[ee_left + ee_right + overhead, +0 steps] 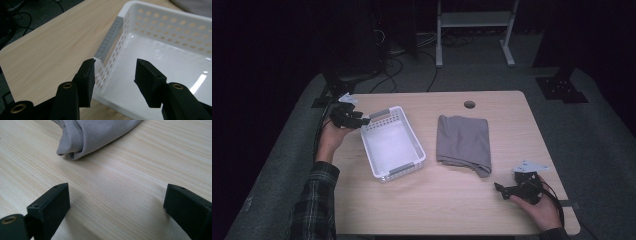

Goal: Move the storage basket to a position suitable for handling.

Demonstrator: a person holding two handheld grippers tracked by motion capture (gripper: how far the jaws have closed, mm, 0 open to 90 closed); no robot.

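Work looks barely begun, judging by how things lie. White basket (pixel 393 142) sits on the left half of the tabletop (pixel 452 210), and its floor is bare: nothing has gone into it. Grey folded cloth (pixel 464 142) lies flat on the tabletop just right of the basket, apart from it, near the middle and a little toward the far edge, below a round cable hole (pixel 469 104).

Left tongs (pixel 362 121) hover at the basket's far-left corner. In the left gripper view those tongs (pixel 115 75) are spread, one jaw outside the perforated wall by the grey handle (pixel 109 40) and the other over the basket's inside, so the wall stands between them but is not yet pinched.

Right tongs (pixel 498 188) rest low near the tabletop's near-right corner, well apart from the cloth. In the right gripper view they (pixel 116 197) gape wide with bare wood between the jaws, and the cloth's near corner (pixel 72 152) lies ahead of them.

My judgement: steadying the basket, gripping the cloth and laying it inside all remain.
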